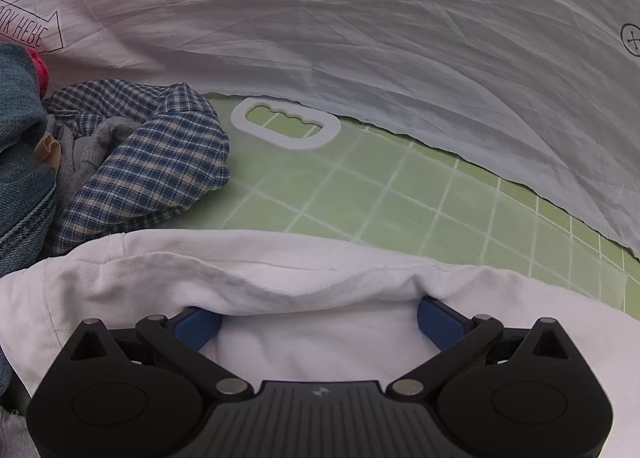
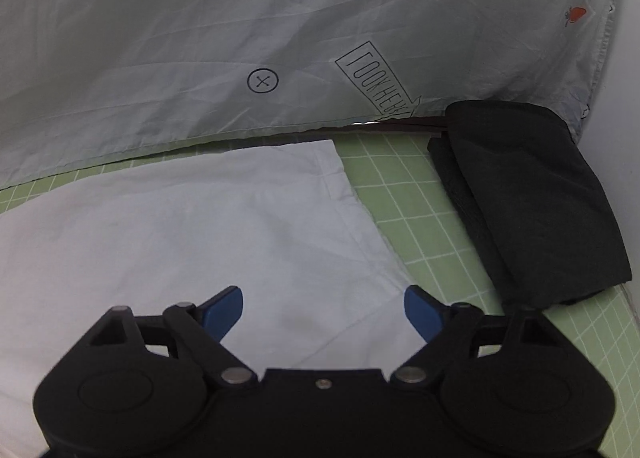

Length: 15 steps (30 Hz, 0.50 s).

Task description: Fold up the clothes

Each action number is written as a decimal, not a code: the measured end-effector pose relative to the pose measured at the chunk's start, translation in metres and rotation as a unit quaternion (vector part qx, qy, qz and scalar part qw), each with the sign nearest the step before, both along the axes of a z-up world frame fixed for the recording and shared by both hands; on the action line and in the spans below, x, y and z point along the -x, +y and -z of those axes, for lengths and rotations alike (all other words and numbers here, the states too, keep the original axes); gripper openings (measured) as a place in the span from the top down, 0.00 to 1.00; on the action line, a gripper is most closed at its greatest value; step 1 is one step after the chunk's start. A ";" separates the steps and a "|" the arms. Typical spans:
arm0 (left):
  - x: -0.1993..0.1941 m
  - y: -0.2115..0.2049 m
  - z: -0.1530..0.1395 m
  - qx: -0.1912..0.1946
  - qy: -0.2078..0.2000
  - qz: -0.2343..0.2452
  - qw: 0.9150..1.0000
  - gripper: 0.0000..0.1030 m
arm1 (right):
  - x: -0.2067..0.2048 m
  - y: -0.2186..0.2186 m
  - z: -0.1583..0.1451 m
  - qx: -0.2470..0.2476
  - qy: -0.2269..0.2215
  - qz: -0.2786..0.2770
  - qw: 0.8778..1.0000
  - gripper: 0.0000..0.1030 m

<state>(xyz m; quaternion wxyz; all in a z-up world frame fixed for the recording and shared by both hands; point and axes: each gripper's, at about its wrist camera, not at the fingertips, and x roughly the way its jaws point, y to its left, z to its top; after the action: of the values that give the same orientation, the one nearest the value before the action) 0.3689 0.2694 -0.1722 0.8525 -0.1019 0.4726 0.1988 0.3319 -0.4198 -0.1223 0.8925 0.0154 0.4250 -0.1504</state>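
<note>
A white garment lies on the green grid mat. In the left wrist view a folded edge of it drapes over the tips of my left gripper. The blue fingers stand wide apart with cloth between and over them, and the pads do not press it. In the right wrist view the same white garment lies spread flat, one corner reaching toward the back. My right gripper hovers over its near right edge, open, with nothing pinched between its blue fingers.
A heap of clothes sits at the left: a blue checked shirt, a grey garment and denim. A folded black garment lies at the mat's right side. A printed white sheet hangs behind. The mat has a white handle cutout.
</note>
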 end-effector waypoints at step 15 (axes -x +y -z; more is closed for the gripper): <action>0.000 -0.007 0.001 -0.011 -0.004 -0.037 0.999 0.00 | -0.110 -0.045 0.040 -0.057 -0.029 -0.128 0.990 0.61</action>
<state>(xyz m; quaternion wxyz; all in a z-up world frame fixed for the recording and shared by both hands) 0.3685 0.2620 -0.1731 0.8475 -0.1105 0.4629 0.2351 0.4421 -0.4649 -0.1624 0.9140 0.0161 0.4053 -0.0104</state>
